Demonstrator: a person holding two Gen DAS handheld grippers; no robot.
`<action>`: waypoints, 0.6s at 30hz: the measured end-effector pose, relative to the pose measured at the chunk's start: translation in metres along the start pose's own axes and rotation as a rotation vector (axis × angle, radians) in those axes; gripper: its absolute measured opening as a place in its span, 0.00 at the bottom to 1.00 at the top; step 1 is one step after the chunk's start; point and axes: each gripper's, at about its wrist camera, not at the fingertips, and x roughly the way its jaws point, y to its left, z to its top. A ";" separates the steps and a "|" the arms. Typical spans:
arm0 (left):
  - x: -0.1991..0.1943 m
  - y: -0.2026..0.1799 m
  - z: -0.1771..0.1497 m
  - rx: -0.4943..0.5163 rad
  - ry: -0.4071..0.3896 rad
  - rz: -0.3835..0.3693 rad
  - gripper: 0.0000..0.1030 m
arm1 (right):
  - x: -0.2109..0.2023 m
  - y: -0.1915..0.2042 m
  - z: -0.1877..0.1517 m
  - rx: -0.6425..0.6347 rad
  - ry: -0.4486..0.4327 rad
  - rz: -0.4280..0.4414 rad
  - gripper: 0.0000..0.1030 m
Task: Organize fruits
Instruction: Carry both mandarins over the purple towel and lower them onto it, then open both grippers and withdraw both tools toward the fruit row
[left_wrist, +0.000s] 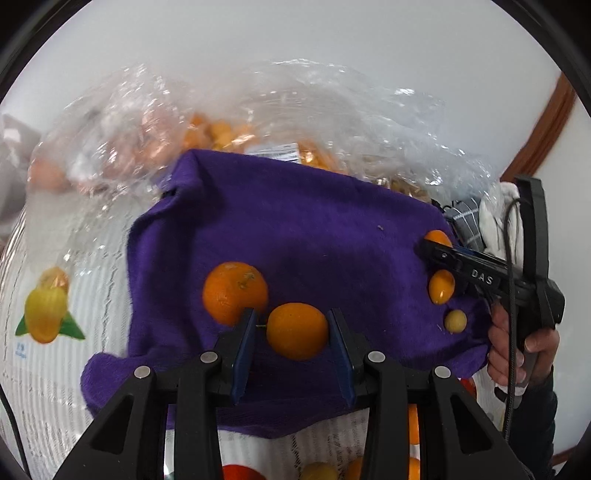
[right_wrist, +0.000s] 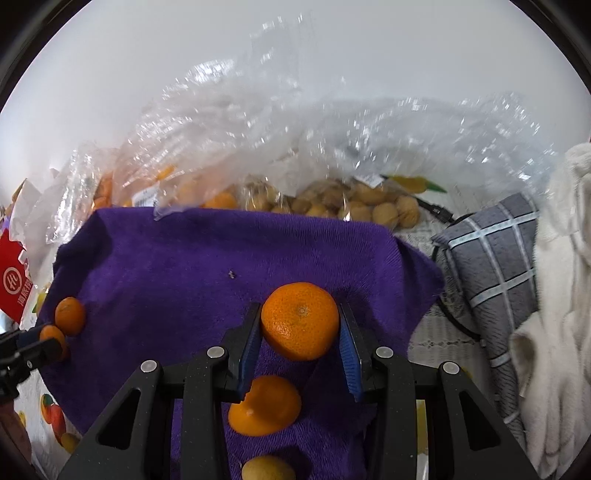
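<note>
A purple towel (left_wrist: 295, 236) lies on the table and also fills the right wrist view (right_wrist: 184, 266). My left gripper (left_wrist: 292, 332) is open around a small orange (left_wrist: 297, 330), with gaps on both sides. A larger orange (left_wrist: 234, 291) sits beside its left finger. My right gripper (right_wrist: 300, 328) is shut on a mandarin (right_wrist: 300, 320); in the left wrist view it (left_wrist: 434, 251) is at the towel's right edge. An orange kumquat (left_wrist: 441, 286) and a small yellow fruit (left_wrist: 455, 321) lie under it, as the right wrist view shows (right_wrist: 264, 406).
Clear plastic bags of fruit (right_wrist: 332, 206) stand behind the towel, with oranges (left_wrist: 218, 136) at the left. A grey checked cloth (right_wrist: 491, 258) and a white cloth (right_wrist: 561, 295) lie at the right. A red package (right_wrist: 13, 284) is at the left. The tablecloth (left_wrist: 44, 362) has fruit prints.
</note>
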 end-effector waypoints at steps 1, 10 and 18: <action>0.001 -0.003 0.000 0.009 0.001 0.005 0.36 | 0.002 -0.001 0.000 0.003 0.006 0.000 0.38; 0.011 -0.007 -0.005 0.001 0.050 0.001 0.36 | 0.004 0.002 -0.003 -0.016 0.028 -0.009 0.40; 0.019 -0.011 -0.008 0.019 0.056 0.049 0.36 | -0.032 0.002 -0.009 0.002 -0.027 0.001 0.55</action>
